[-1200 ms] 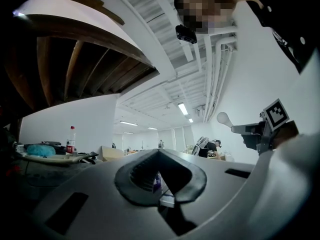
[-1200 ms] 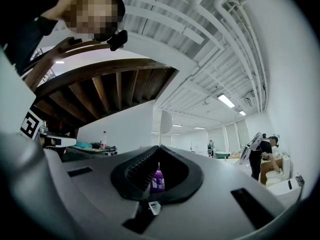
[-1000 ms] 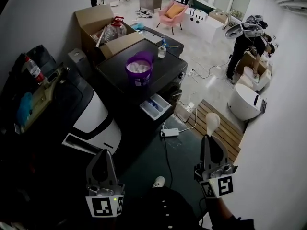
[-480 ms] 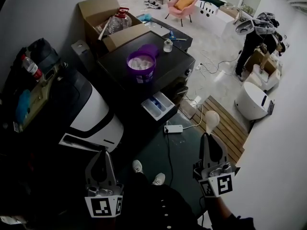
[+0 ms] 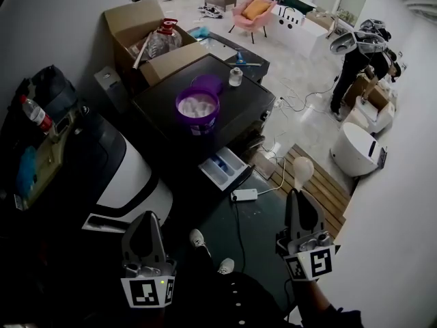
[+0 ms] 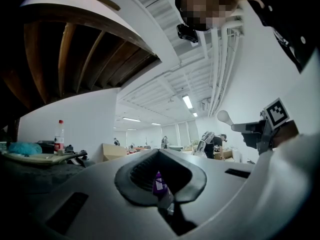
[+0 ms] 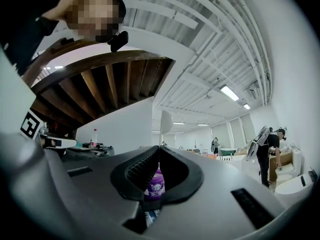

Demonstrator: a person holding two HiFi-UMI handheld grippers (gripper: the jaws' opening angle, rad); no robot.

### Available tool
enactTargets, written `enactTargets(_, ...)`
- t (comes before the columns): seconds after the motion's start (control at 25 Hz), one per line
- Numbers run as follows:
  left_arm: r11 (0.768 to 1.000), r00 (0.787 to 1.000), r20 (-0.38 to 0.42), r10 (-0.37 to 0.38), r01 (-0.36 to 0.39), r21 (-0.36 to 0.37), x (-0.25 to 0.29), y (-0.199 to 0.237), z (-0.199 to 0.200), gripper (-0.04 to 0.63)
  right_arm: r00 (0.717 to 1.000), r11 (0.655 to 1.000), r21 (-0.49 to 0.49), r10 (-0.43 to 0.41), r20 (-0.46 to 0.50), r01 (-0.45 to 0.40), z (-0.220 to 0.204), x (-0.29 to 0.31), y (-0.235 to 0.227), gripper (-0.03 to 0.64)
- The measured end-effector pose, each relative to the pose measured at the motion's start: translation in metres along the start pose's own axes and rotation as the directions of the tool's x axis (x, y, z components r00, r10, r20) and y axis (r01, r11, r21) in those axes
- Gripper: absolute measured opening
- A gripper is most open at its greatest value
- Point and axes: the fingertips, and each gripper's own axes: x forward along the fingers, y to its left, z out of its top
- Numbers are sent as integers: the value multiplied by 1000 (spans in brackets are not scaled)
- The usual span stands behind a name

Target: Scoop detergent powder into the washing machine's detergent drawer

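White plastic scoop (image 5: 302, 171) stood clamped in the right gripper (image 5: 296, 197); the purple powder tub (image 5: 198, 108) lay well ahead, leftward; the left gripper (image 5: 145, 219) was closed, empty.

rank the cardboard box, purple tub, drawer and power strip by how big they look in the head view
1. cardboard box
2. purple tub and drawer: about alike, so not ranked against each other
3. power strip
This is apparent size only; the box sits farthest from the camera of the four.
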Motion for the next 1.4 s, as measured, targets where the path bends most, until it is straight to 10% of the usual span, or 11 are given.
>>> enactTargets(1.4,995,995,49,-92,94,-43,162,101,-19,8,1000,996,-83,-24,-10,24,-9,179,19,32)
